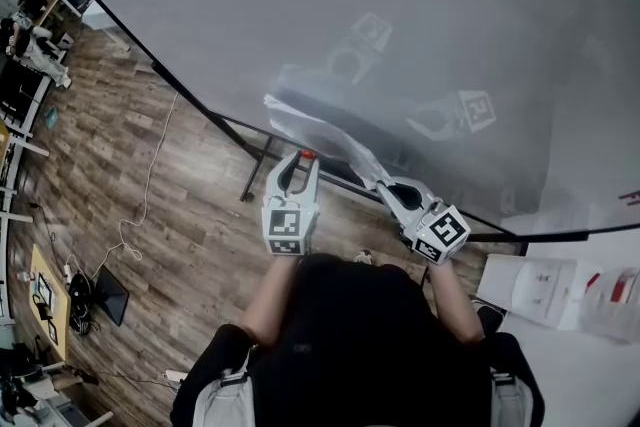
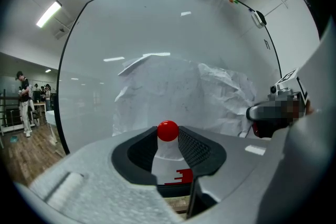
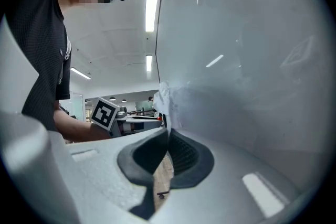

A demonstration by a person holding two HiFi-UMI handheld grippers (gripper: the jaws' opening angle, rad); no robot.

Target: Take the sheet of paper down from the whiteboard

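Against the whiteboard (image 1: 420,25), mid-frame in head view, the sheet of paper (image 1: 318,127) sits crumpled and bulges off the surface. Lower-right edge is clenched in the right gripper (image 1: 380,185). Right gripper view agrees: jaws pinched together w/ the thin edge rising from between them.

Just left of centre, the left gripper (image 1: 299,163) grasps a small white piece (image 1: 307,155) w/ a red ball top. Prob. the magnet that pinned the sheet, judgement only.

Status: fastener looks off and sheet is gripped, so approx. most of the way. Left to do: draw sheet clear of board.

Unclear:
- Whether the top edge is attached anywhere. No 2nd magnet seen, but upper corners read pale on pale.
- Lower part of white piece is hidden inside the jaws.
- Red marks on it not legible.
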